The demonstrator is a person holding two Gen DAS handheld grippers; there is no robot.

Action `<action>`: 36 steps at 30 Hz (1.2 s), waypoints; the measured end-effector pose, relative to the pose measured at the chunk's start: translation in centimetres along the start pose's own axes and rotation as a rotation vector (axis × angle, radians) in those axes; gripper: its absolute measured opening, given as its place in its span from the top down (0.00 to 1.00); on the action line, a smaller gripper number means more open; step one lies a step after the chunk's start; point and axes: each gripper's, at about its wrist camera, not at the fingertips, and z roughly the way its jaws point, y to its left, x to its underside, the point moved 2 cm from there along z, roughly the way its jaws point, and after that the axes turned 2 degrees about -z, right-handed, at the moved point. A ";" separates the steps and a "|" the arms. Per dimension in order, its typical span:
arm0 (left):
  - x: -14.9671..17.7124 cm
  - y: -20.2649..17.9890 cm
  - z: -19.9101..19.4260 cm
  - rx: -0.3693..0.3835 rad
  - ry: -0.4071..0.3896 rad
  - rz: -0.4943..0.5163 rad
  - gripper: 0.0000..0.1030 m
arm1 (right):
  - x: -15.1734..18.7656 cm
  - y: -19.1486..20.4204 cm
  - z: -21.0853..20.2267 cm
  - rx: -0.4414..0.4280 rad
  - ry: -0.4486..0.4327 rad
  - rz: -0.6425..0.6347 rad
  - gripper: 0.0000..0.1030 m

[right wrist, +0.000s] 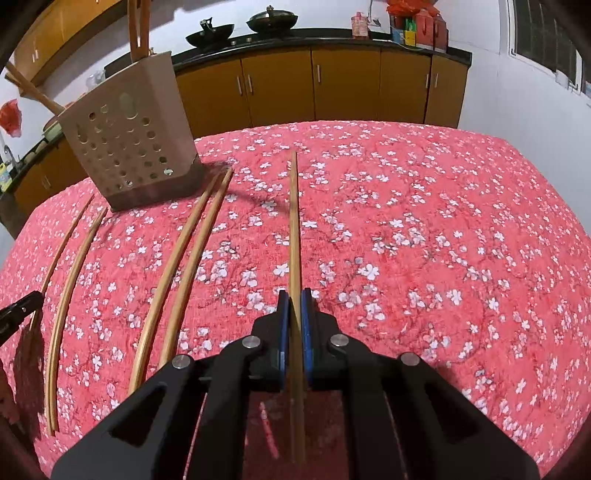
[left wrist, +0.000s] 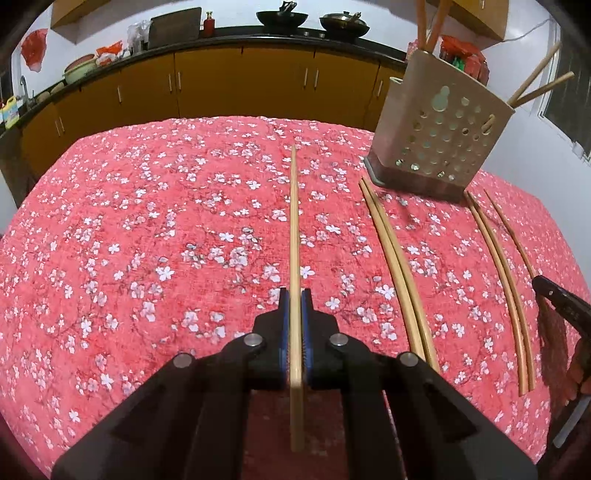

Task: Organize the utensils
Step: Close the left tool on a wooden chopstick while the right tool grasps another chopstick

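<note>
A holder (left wrist: 439, 122) stands on the table (left wrist: 147, 221), chopsticks (left wrist: 428, 26) upright in it. Before it lie two pairs of chopsticks (left wrist: 397, 266) (left wrist: 502, 277). Each gripper (left wrist: 294, 295) (right wrist: 294, 295) clamps one chopstick (left wrist: 294, 221) (right wrist: 294, 221). Cabinets (left wrist: 240, 81) stand behind.

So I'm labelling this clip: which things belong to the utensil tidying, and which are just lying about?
Job:
- chopstick in left tongs
- chopstick in right tongs
- loose chopsticks on the cloth
- perforated holder

Lying about:
- woks
- red bottle
- plastic bags
</note>
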 end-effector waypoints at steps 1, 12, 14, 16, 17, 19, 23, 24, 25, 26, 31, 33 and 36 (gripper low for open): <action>0.0 0.0 0.0 0.004 0.000 -0.005 0.92 | 0.0 0.0 0.0 -0.002 0.000 0.001 0.92; 0.3 0.2 -0.2 0.013 -0.001 -0.019 0.92 | 0.1 0.0 0.0 -0.002 -0.003 0.002 0.92; 0.3 0.2 -0.3 0.012 -0.001 -0.019 0.92 | 0.1 0.0 0.0 -0.002 -0.003 0.001 0.92; 0.3 0.2 -0.2 0.012 -0.001 -0.019 0.92 | 0.1 0.0 0.0 -0.002 -0.003 0.001 0.92; 0.3 0.2 -0.2 0.012 -0.001 -0.019 0.92 | 0.1 -0.1 0.0 -0.003 -0.004 0.002 0.92; 0.2 0.2 -0.2 0.012 -0.001 -0.019 0.91 | 0.2 -0.1 0.0 -0.003 -0.004 0.002 0.92; 0.3 0.0 -0.3 -0.005 0.000 -0.001 0.92 | 0.5 0.2 -0.2 0.000 -0.003 -0.004 0.92; 0.3 -0.1 -0.4 -0.013 0.000 0.009 0.92 | 0.7 0.2 -0.4 -0.002 -0.002 -0.006 0.92; 0.4 -0.1 -0.5 -0.018 0.001 0.016 0.92 | 0.8 0.2 -0.5 -0.005 -0.002 -0.007 0.92; 0.5 -0.2 -0.6 -0.017 0.001 0.018 0.92 | 0.9 0.1 -0.6 -0.009 -0.002 -0.006 0.92; 1.1 -0.2 -1.0 -0.021 0.000 0.020 0.92 | 1.0 0.1 -0.7 -0.012 -0.002 -0.006 0.92; 1.1 -0.4 -1.1 -0.030 0.000 0.027 0.92 | 1.0 0.1 -0.8 -0.013 -0.002 -0.005 0.92; 1.0 -0.7 -1.0 -0.048 0.003 0.059 0.93 | 0.9 -0.1 -0.9 -0.017 -0.001 -0.003 0.93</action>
